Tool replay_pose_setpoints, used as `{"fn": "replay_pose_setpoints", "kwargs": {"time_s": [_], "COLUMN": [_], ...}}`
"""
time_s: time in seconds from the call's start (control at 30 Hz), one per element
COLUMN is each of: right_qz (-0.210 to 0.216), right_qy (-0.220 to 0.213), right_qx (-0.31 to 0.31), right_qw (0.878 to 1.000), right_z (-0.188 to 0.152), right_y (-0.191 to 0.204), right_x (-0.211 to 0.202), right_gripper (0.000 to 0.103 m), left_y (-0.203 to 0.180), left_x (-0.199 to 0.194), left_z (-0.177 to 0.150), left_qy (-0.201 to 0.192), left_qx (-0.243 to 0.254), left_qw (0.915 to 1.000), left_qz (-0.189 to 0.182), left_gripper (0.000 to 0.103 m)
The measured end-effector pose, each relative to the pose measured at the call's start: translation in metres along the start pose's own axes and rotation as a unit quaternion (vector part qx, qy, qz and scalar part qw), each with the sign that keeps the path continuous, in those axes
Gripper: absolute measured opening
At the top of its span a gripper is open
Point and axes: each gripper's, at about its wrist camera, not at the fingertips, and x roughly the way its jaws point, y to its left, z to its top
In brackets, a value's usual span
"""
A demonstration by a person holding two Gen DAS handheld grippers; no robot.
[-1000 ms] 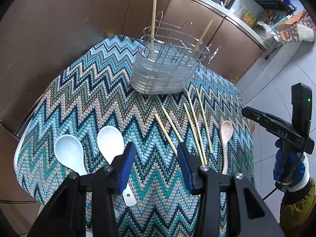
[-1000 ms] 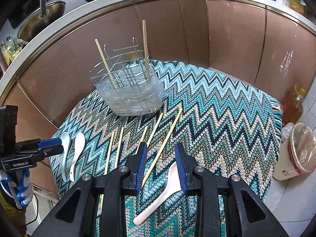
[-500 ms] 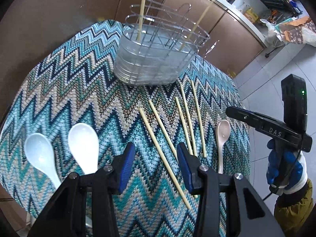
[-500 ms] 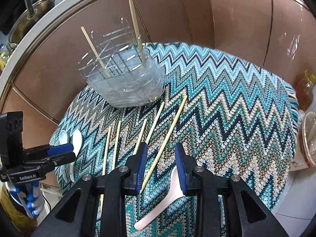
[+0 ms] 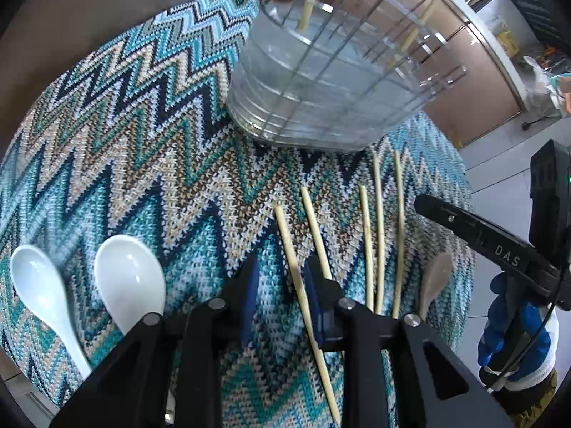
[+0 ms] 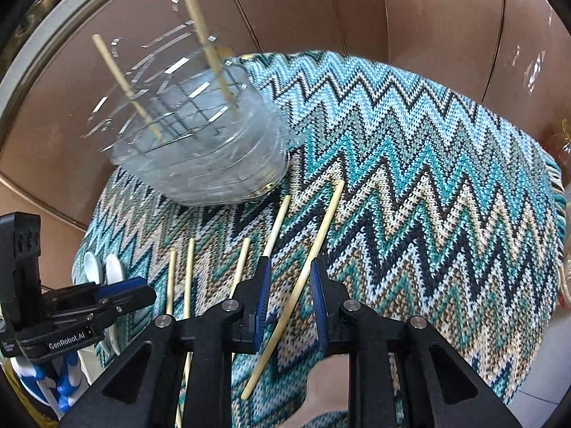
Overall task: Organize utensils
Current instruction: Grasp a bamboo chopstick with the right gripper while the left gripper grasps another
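Both tongs straddle a loose chopstick each, jaws just narrowed but not yet pinching. The left tongs (image 5: 280,296) frame one chopstick (image 5: 299,285) at lower centre; the right tongs (image 6: 289,292) frame another (image 6: 307,274). Pale bamboo sticks lie below the holder (image 5: 321,100) on the zigzag-clothed surface (image 5: 125,125).

Rough knitted cloth (image 5: 142,149), matt wooden chopsticks (image 5: 378,228), glossy white spoons (image 5: 128,278), shiny wire rack (image 5: 321,82)
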Motion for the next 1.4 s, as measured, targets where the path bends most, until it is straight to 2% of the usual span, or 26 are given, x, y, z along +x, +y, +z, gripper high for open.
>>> {"fn": "replay_pose_setpoints", "kwargs": {"time_s": [0.4, 0.5, 0.67, 0.87, 0.97, 1.03, 1.2, 1.4], "right_qz": [-0.027, -0.036, -0.028, 0.011, 0.020, 0.021, 0.029, 0.026], "right_qy": [0.032, 0.041, 0.034, -0.001, -0.026, -0.043, -0.083, -0.120], "right_qx": [0.011, 0.010, 0.015, 0.029, 0.023, 0.014, -0.006, -0.027], "right_qw": [0.999, 0.998, 0.999, 1.000, 0.999, 0.999, 0.996, 0.992], "right_z": [0.024, 0.024, 0.022, 0.017, 0.014, 0.010, 0.000, -0.017], "right_y": [-0.007, -0.004, 0.000, -0.012, -0.009, -0.005, 0.000, 0.016], "right_x": [0.036, 0.048, 0.050, 0.020, 0.000, -0.014, -0.046, -0.080], "right_gripper": [0.017, 0.012, 0.009, 0.007, 0.006, 0.006, 0.006, 0.005], "left_y": [-0.022, -0.026, -0.025, -0.023, -0.024, -0.022, -0.022, -0.015], "left_x": [0.033, 0.037, 0.037, 0.019, -0.002, -0.021, -0.066, -0.107], "left_z": [0.015, 0.017, 0.015, 0.002, -0.002, -0.004, -0.009, -0.015], "left_qy": [0.037, 0.039, 0.026, -0.011, -0.045, -0.076, -0.137, -0.181], "left_qx": [0.010, 0.011, 0.003, 0.007, 0.021, 0.033, 0.049, 0.059], "left_qw": [0.9984, 0.9979, 0.9986, 0.9997, 0.9987, 0.9965, 0.9894, 0.9815], "left_qz": [0.042, 0.051, 0.047, 0.020, 0.004, -0.010, -0.012, -0.015], "left_gripper": [0.014, 0.009, 0.008, 0.005, 0.005, 0.005, 0.005, 0.005]}}
